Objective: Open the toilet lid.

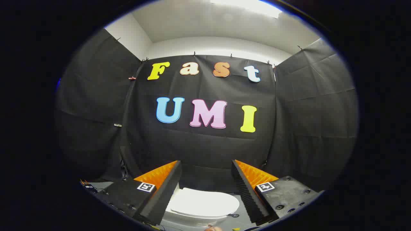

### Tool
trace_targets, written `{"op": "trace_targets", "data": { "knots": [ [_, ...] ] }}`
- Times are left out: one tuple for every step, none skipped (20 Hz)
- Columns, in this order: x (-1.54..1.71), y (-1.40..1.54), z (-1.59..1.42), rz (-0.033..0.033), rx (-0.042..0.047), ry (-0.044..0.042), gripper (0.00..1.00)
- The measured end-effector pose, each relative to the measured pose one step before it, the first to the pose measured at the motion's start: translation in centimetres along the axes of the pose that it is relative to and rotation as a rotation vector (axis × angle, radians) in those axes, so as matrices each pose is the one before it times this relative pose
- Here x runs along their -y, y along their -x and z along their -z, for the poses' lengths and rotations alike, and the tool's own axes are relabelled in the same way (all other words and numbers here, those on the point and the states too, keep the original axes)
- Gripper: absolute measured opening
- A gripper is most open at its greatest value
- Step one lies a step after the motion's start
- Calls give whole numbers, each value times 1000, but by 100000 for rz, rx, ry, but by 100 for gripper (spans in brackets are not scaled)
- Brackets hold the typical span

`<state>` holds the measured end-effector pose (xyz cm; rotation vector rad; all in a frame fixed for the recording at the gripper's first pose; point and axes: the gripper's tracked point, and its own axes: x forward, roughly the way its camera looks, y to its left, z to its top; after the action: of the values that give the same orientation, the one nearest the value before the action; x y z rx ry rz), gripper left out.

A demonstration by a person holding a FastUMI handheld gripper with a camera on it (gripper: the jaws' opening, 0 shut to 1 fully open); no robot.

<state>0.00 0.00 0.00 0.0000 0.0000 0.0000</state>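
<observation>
gripper held above and short of the toilet, fingers spread wide apart, gripping nothing. white toilet lid down flat on the bowl, seen low in the gap between the two fingers and just beyond them, untouched. grey floor around the bowl. black cloth wall close behind the toilet, ceiling light overhead.

Grey floor — toilet on it.
</observation>
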Motion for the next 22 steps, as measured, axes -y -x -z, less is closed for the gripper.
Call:
{"op": "trace_targets", "data": {
  "knots": [
    [113,-41,22,-95,125,-502,98],
    [119,-22,81,275,-150,-178,98],
    [175,-129,138,199,-327,26,99],
    [60,4,105,61,-324,18,98],
    [70,-10,-11,-184,-99,-189,99],
    [-52,-10,1,-365,108,-479,98],
    [110,-66,-98,-145,257,-455,99],
    [214,-28,-54,212,261,-209,99],
    [239,-111,6,495,47,-1,99],
    [251,-117,55,437,-37,12,99],
    [260,-39,81,376,-124,-87,99],
    [206,-50,152,270,-233,-225,99],
    [60,-102,144,206,-317,-222,99],
    [60,-104,121,143,-325,-198,99],
    [168,-78,144,211,-358,-34,99],
    [124,-173,219,224,-375,181,99],
    [142,-128,219,263,-351,212,99],
    [196,-162,173,311,-344,132,99],
    [184,-226,189,422,-332,-92,99],
    [238,-197,193,580,-257,-247,99],
    [256,-279,144,604,-257,-350,99],
    [304,-322,197,715,-349,-397,99]
  ]
}}
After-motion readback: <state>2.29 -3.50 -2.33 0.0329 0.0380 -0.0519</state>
